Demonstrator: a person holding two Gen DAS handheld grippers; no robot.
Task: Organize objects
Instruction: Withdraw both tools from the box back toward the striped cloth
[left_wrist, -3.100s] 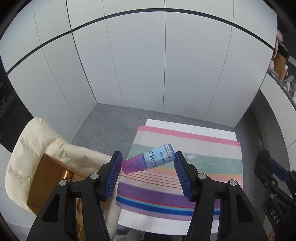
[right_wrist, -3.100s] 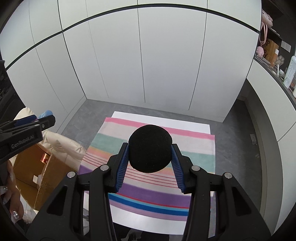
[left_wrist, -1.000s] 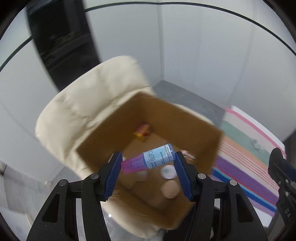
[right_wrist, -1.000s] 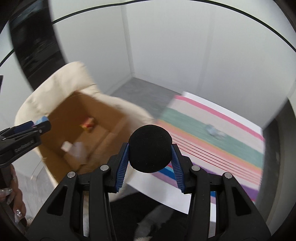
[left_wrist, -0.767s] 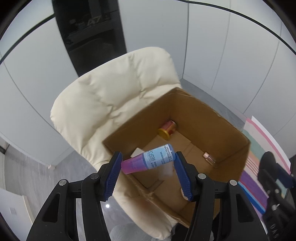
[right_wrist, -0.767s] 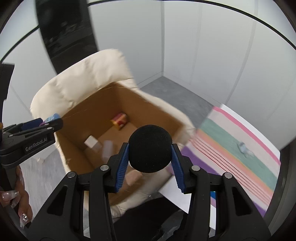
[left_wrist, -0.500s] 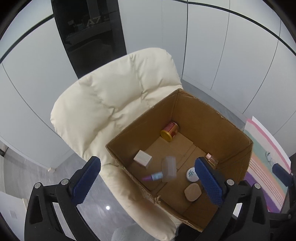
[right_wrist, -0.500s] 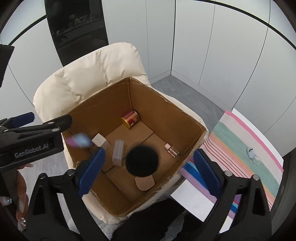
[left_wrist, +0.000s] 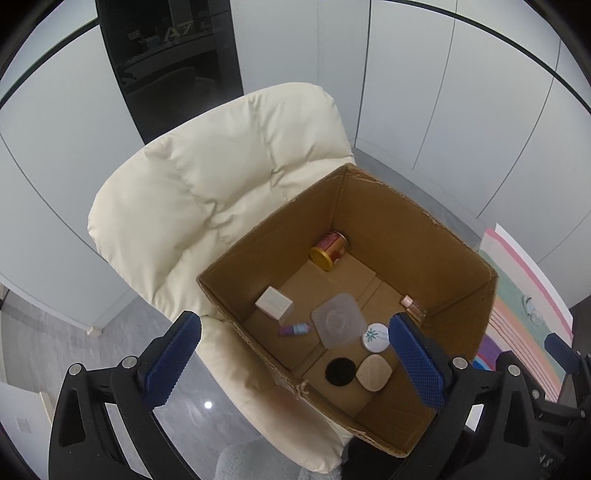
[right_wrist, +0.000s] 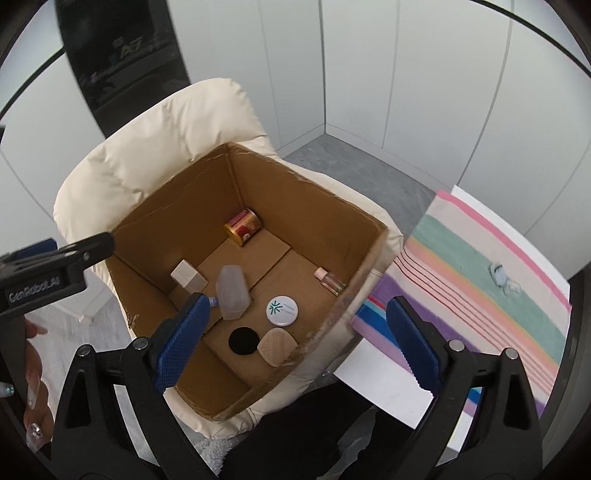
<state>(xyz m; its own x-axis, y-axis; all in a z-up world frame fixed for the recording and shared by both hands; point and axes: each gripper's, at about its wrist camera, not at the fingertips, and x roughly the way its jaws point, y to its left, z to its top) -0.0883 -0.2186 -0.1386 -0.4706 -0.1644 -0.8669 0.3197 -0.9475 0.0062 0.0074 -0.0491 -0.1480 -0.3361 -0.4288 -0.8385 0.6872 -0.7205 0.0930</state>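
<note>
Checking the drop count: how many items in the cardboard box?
8: red tin far corner, white block, blue-purple bottle, clear case, round tin, black ball, beige puff, pink-capped vial.

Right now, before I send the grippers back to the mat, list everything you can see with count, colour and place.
cardboard box: 1, brown, open, on the chair
chair: 1, cream, padded, under the box
tin: 1, red and gold, on its side, box's far corner
block: 1, pale, box floor
small bottle: 1, blue with purple cap, lying beside the block
clear lid: 1, translucent, box middle
round tin: 1, white
black ball: 1
tan pad: 1
glass vial: 1, pink cap
striped mat: 1, multicoloured
clear items: small, on mat
left gripper: open
right gripper: open
</note>
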